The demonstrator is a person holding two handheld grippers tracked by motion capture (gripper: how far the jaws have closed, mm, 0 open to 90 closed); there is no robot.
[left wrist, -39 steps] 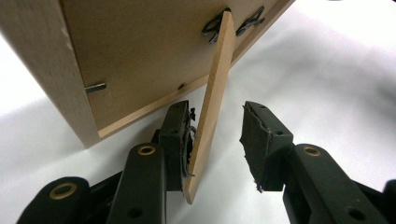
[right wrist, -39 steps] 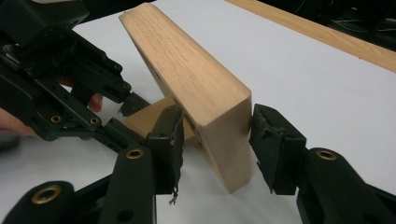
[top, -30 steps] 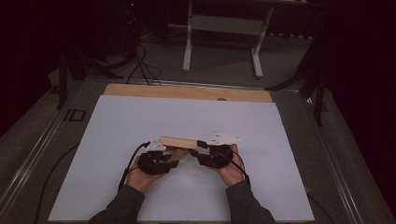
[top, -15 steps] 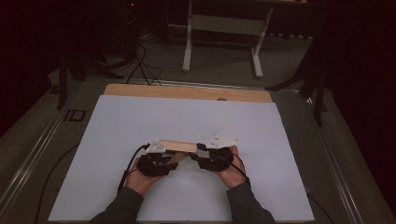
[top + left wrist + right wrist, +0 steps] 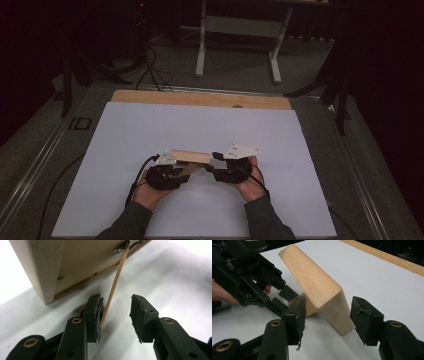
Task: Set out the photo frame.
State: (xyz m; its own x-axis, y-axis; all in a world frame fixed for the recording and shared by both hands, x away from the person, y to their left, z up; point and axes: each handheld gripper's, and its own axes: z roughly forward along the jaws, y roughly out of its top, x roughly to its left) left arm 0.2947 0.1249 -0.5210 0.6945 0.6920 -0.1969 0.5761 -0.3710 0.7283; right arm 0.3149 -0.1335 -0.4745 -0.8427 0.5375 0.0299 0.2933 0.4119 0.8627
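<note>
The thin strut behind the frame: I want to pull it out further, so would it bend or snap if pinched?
Probably fragile: the strut looks very thin edge-on and joins the wooden frame only by a small metal hinge at its top. It likely flexes sideways, so pull gently.

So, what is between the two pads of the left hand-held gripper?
In the left gripper view, a thin wooden strut hinged to the wooden frame passes between the pads of the left hand-held gripper, beside its left pad; right of it, bare white table.

Dim, grainy high view with dark surroundings; bright, glaring white surface and soft close-up focus elsewhere.
</note>
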